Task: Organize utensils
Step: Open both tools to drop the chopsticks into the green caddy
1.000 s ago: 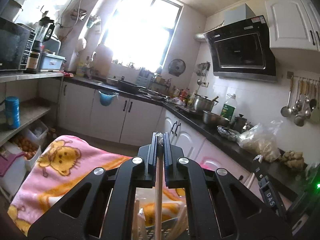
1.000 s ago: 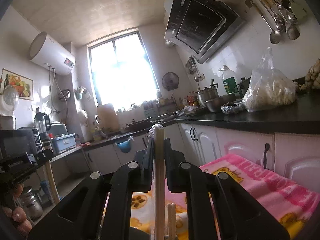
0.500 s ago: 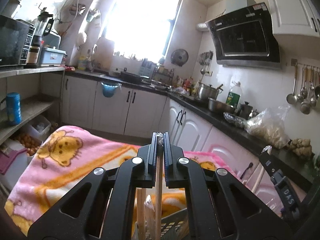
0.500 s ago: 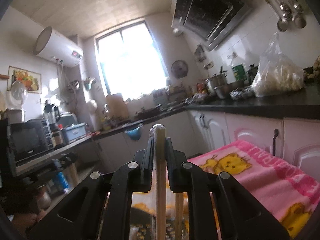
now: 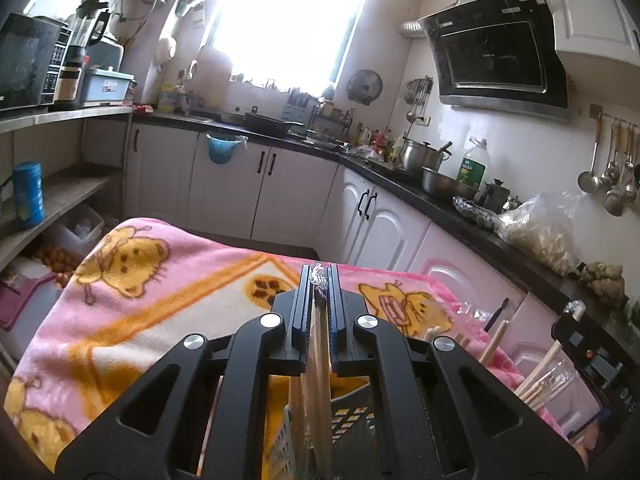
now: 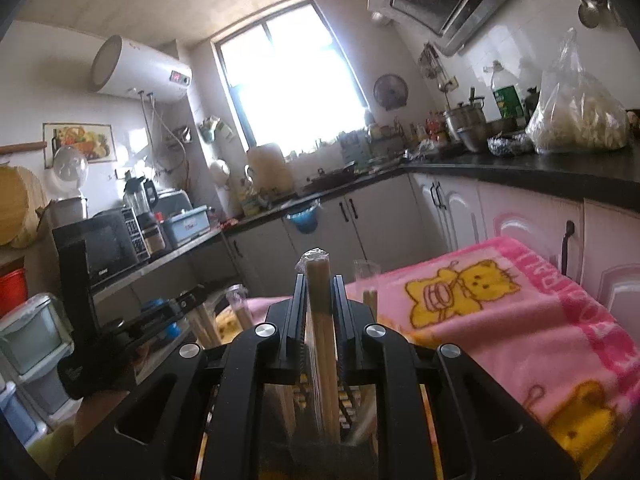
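Note:
My left gripper [image 5: 319, 276] is shut on a pair of plastic-wrapped wooden chopsticks [image 5: 319, 344] that stand upright between its fingers. Below them sits a slotted utensil basket [image 5: 352, 420] on the pink cartoon blanket [image 5: 160, 280]. More wrapped chopsticks [image 5: 536, 376] lean at the lower right, near the other gripper's black body [image 5: 592, 360]. In the right wrist view my right gripper [image 6: 317, 276] is shut on another wrapped pair of chopsticks [image 6: 320, 320], also upright over a basket [image 6: 344, 400]. Other chopsticks [image 6: 370, 292] stick up just behind it.
The blanket-covered table [image 6: 520, 320] stands in a narrow kitchen. White cabinets [image 5: 296, 196] and a black counter [image 5: 440, 200] with pots and a bag run along the right. A shelf with a microwave [image 5: 28, 64] is on the left.
Both grippers have tipped downward and lowered toward the table, still holding their chopsticks. More of the blanket, the basket and the leaning chopsticks have come into view.

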Demonstrator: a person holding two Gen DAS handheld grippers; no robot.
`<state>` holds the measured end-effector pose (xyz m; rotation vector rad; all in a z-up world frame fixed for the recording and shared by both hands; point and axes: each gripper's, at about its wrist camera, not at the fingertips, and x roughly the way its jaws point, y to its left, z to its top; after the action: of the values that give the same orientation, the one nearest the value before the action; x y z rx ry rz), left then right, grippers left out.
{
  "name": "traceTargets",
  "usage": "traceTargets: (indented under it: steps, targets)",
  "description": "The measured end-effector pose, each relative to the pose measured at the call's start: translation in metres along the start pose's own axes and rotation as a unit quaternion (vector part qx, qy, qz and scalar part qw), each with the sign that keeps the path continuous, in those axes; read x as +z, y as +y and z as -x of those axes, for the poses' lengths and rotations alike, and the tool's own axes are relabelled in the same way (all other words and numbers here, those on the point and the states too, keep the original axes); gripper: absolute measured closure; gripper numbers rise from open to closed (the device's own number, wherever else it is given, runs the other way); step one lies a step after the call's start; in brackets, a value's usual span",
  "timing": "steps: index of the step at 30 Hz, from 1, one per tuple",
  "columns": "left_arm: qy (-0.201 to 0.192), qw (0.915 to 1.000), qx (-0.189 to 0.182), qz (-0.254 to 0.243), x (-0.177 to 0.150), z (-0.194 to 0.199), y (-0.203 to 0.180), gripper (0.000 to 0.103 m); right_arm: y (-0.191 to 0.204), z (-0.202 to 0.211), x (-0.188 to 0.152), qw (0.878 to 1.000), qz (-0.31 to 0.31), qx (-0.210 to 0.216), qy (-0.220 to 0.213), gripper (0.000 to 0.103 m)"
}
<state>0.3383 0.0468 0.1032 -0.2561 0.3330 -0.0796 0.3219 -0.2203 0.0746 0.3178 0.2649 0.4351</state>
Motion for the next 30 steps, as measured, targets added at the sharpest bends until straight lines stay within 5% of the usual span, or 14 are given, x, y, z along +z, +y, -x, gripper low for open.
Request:
traceTargets:
  steps: [7, 30]
  targets:
    - [0.009, 1.0, 0.002, -0.001, -0.002, 0.005, -0.001, 0.101, -0.001, 0.011, -0.003, 1.0, 0.0, -0.002, 0.024, 0.084]
    - [0.045, 0.999, -0.004, 0.004, -0.019, 0.049, 0.0, 0.061, 0.012, 0.056, -0.009, 0.999, 0.027, -0.011, 0.046, 0.044]
